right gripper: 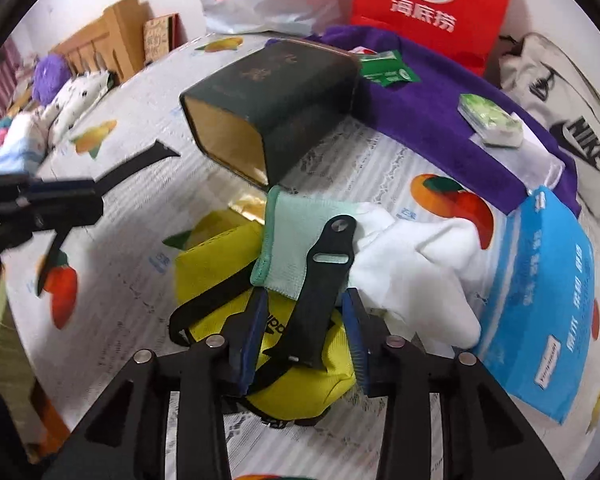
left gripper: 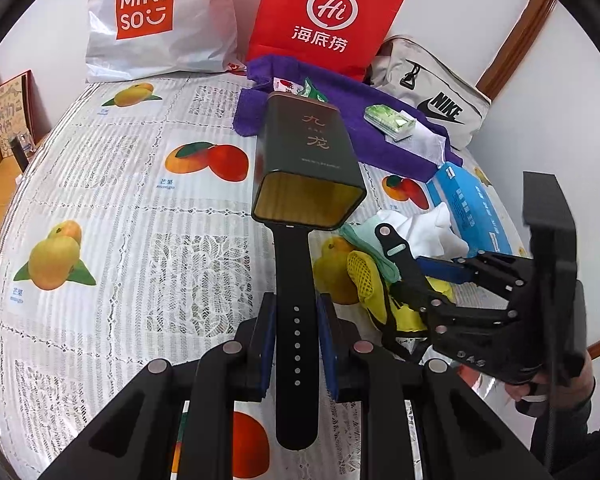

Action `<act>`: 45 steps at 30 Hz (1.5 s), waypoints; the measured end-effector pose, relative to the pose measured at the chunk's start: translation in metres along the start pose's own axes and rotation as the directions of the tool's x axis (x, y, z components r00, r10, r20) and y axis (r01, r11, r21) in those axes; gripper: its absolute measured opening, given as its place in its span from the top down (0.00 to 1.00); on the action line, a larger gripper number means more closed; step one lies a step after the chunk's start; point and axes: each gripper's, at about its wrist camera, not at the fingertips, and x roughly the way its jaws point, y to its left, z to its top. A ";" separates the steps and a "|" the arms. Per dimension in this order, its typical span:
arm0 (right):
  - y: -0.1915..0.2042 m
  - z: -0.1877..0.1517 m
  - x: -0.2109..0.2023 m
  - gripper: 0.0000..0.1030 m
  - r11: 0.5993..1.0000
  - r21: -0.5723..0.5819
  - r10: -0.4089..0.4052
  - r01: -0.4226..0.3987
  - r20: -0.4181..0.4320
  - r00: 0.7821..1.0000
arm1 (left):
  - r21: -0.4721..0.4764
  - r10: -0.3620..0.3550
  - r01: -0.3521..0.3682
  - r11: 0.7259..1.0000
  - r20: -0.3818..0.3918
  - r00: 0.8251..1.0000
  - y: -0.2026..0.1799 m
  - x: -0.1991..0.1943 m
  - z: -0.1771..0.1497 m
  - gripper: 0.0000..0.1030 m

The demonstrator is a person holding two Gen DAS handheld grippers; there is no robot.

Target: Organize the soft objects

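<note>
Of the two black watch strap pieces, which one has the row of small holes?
The long strap piece in the left tool; the short one has a round stud and one slot.

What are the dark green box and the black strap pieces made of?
Dark green box: looks like tinplate, matte outside, gold sheen inside the open end. Strap pieces: probably silicone or rubber, matte, smooth, one with punched holes, the other with a stud and slot.
</note>
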 end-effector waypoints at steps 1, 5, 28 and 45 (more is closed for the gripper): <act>-0.001 0.000 0.000 0.77 1.000 -0.004 -0.010 0.010 0.000 1.000 | 0.001 0.000 0.000 1.000 -0.001 1.000 0.000 0.000 0.000 0.81; -0.010 0.000 -0.013 0.92 0.997 0.039 0.060 -0.060 0.016 0.998 | 0.002 -0.003 0.003 1.000 -0.002 1.000 0.001 0.000 -0.001 0.81; -0.038 -0.005 -0.053 0.97 0.982 0.109 0.139 -0.154 0.140 0.980 | 0.030 0.008 -0.010 0.999 0.046 0.999 -0.013 -0.022 0.009 0.81; -0.110 -0.004 -0.107 0.97 0.977 0.182 0.061 -0.114 0.272 0.960 | 0.100 -0.001 -0.011 0.995 0.123 0.992 -0.059 -0.048 0.056 0.81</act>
